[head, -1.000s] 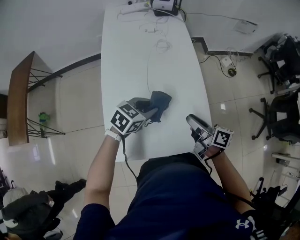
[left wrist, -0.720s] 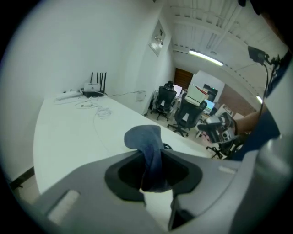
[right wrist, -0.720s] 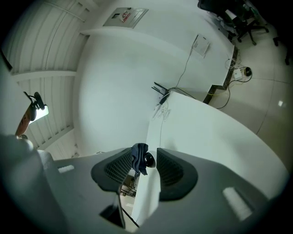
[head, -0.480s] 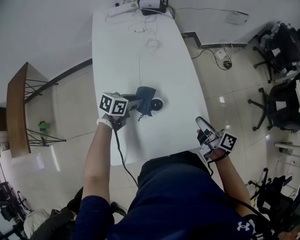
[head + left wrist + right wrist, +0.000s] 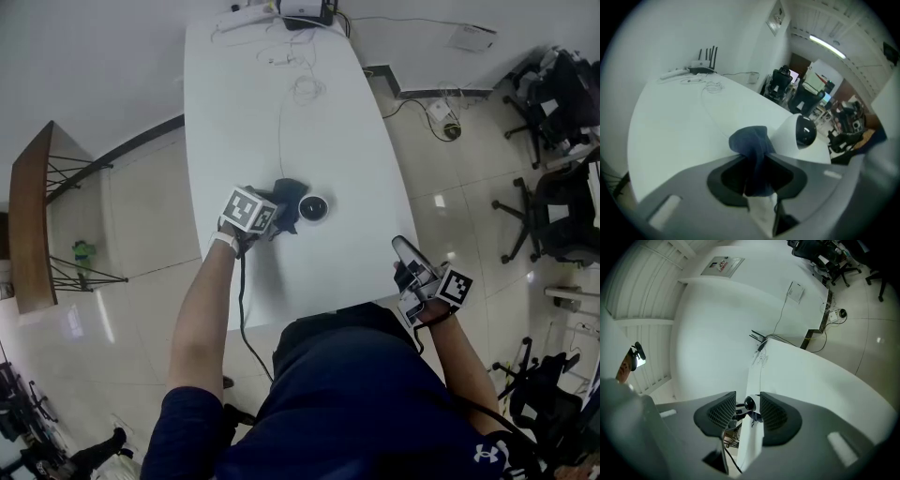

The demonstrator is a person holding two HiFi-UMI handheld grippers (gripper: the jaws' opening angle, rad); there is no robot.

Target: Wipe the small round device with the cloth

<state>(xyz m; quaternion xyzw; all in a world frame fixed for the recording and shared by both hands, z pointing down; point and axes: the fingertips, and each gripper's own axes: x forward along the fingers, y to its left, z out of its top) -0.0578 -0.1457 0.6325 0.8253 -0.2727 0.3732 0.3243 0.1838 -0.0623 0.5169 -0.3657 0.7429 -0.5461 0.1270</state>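
Head view, centre: my left gripper (image 5: 280, 217) pinches the cloth (image 5: 291, 190) beside the device (image 5: 313, 207) for wiping; my right gripper (image 5: 403, 251) waits, jaws apart.

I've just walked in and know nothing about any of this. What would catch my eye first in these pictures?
First, a dark blue cloth pinched in the left hand-held gripper, right beside a small round device, white with a dark face, on a long white table. The right hand-held gripper hangs open and empty by the table's near right edge.
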